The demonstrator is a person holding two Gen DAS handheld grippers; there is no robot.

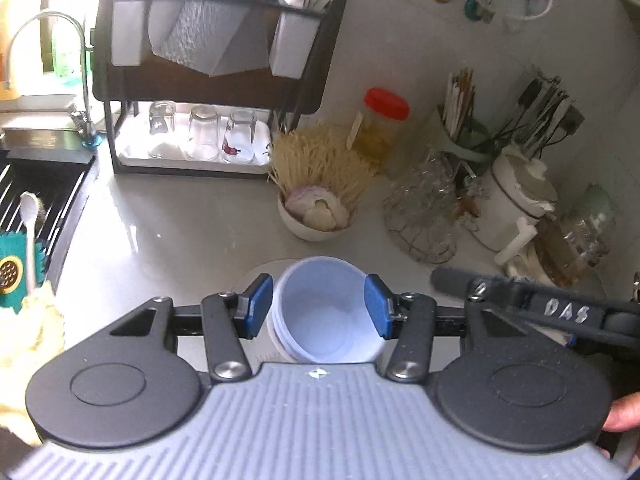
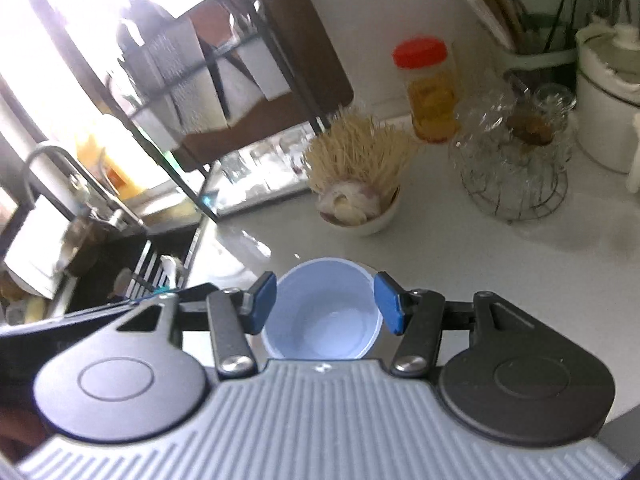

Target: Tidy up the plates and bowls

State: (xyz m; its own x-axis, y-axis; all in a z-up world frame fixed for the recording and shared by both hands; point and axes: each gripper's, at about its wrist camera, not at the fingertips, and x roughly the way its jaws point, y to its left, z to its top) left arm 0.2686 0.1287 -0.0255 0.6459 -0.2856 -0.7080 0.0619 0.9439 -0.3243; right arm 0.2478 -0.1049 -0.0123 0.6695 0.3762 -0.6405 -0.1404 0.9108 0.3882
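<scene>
A pale blue-white bowl [image 1: 326, 310] sits upright between the blue pads of my left gripper [image 1: 320, 306]; the pads press its sides, and stacked rims of other bowls show under its left edge. A plate edge [image 1: 264, 270] shows just beyond it. In the right wrist view a similar pale bowl [image 2: 322, 312] sits between the pads of my right gripper [image 2: 325, 306], which touch or nearly touch its rim. The right gripper's body also shows in the left wrist view [image 1: 532, 306].
A black dish rack [image 1: 212, 80] with upturned glasses stands at the back. A small white bowl of garlic and sticks [image 1: 316, 208], a red-lidded jar [image 1: 380, 124], a wire basket [image 1: 424, 212] and a white pot [image 1: 516, 204] crowd the counter. The sink [image 1: 36, 208] lies left.
</scene>
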